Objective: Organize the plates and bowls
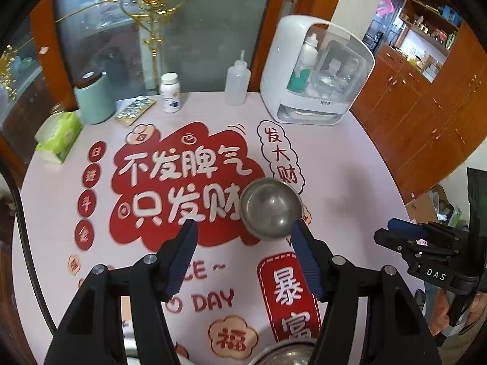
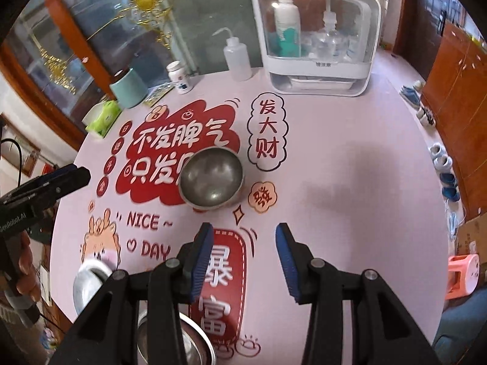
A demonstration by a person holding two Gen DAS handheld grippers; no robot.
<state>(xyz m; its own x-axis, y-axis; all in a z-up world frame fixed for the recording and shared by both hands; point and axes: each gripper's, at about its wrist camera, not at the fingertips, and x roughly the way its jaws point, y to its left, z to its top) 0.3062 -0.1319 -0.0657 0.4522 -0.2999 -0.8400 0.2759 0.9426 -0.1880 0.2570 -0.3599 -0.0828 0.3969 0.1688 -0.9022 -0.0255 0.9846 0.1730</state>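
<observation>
- The left gripper [image 1: 243, 228] is wide open and holds nothing. Its right finger is just beside the near rim of the steel bowl [image 1: 271, 206].
- That bowl sits upright in the middle of the pink table [image 1: 350, 182].
- The right gripper [image 2: 243, 231] is wide open too, empty, a little way from the bowl.
- More metal dishes [image 2: 170, 343] wait at the near edge.
- I think picking up the bowl comes next; a finger must go over its rim.

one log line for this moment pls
left gripper: open, empty | right gripper: open, empty | steel bowl: upright mid-table, ungrasped | second bowl: near edge | phase: approach
</observation>
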